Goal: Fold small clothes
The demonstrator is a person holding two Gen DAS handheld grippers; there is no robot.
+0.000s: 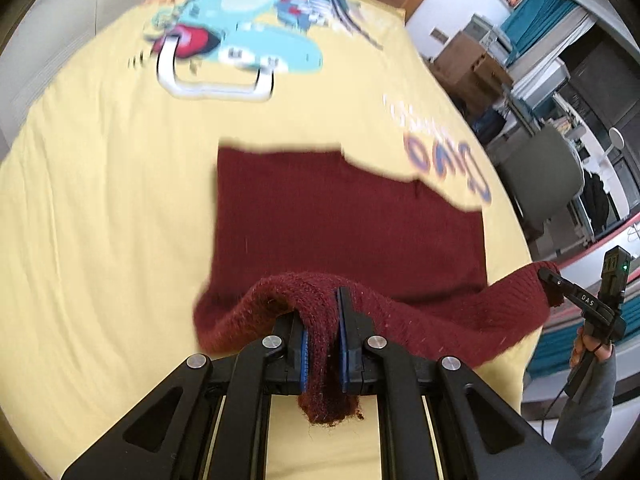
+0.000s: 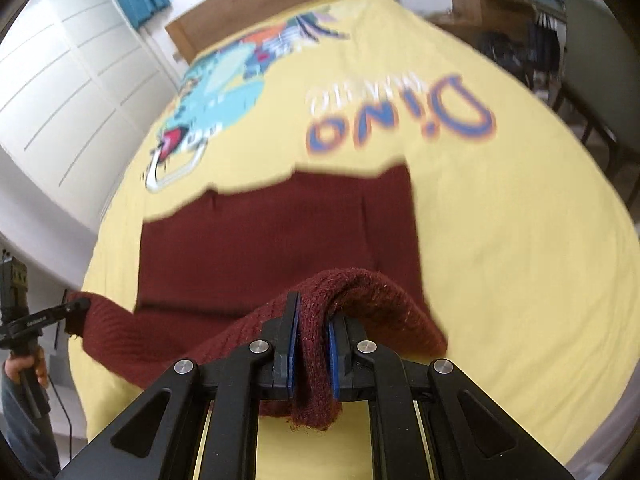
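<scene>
While the left gripper [image 1: 323, 344] and right gripper [image 2: 312, 354] each clamp a near edge of the maroon knit [image 1: 344, 216], its far part lies flat ahead on the yellow bedspread [image 1: 100, 200]. Judged so, one fold is under way; laying down and further folds remain.

Around the dark red knitted garment [image 1: 344, 216] you have bare yellow printed bedspread [image 1: 100, 220] on every side. The wooden headboard [image 2: 276, 12] bounds the far end, and white panelled cupboards [image 2: 76, 92] stand beside the bed.
</scene>
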